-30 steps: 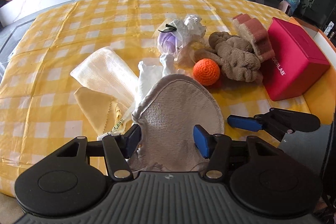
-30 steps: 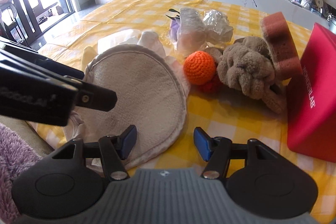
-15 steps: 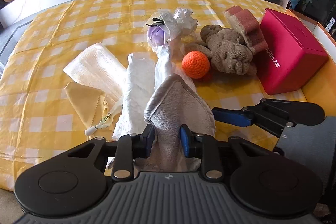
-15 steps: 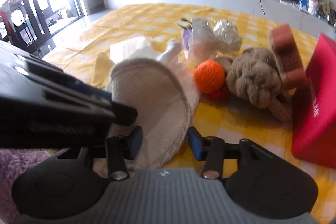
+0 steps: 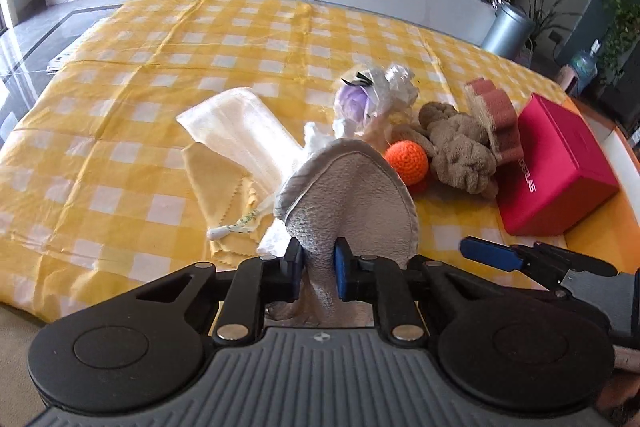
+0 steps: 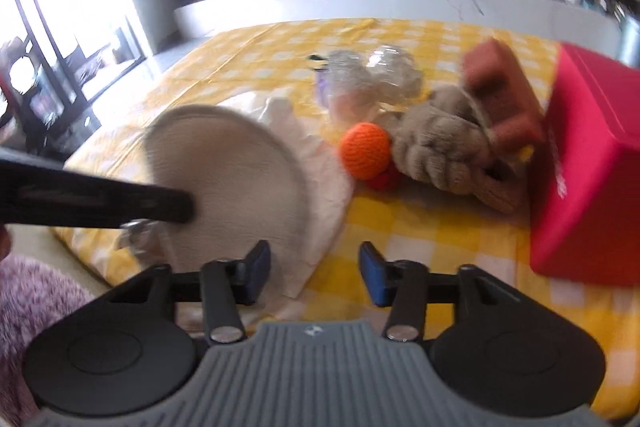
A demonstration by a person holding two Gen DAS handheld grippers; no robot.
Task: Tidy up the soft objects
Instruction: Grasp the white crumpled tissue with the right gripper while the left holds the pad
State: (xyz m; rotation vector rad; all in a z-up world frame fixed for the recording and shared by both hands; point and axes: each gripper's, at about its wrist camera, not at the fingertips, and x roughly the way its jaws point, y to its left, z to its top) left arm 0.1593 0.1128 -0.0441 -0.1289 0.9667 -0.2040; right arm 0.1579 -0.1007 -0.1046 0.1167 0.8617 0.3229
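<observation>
My left gripper (image 5: 319, 269) is shut on the near edge of a round grey cloth pad (image 5: 352, 195) and holds it lifted and upright above the table's front edge. The pad also shows in the right wrist view (image 6: 236, 167), with the left gripper's finger across it. My right gripper (image 6: 316, 269) is open and empty, just right of the pad; its blue fingertip (image 5: 490, 253) shows in the left wrist view. Behind the pad lie a white cloth (image 5: 240, 131), a yellow cloth (image 5: 216, 175), an orange knitted ball (image 5: 408, 157), a brown plush toy (image 5: 460, 147) and a sponge (image 5: 492, 111).
A red box (image 5: 560, 163) stands at the right on the yellow checked tablecloth (image 5: 120, 107). A clear plastic bag with a purple thing (image 5: 372, 95) lies behind the ball. A white crumpled cloth (image 6: 320, 167) lies under the pad. A low white counter runs behind the table.
My left gripper closed on the grey pad and lifted it up off the table. My right gripper stayed open and drew back slightly.
</observation>
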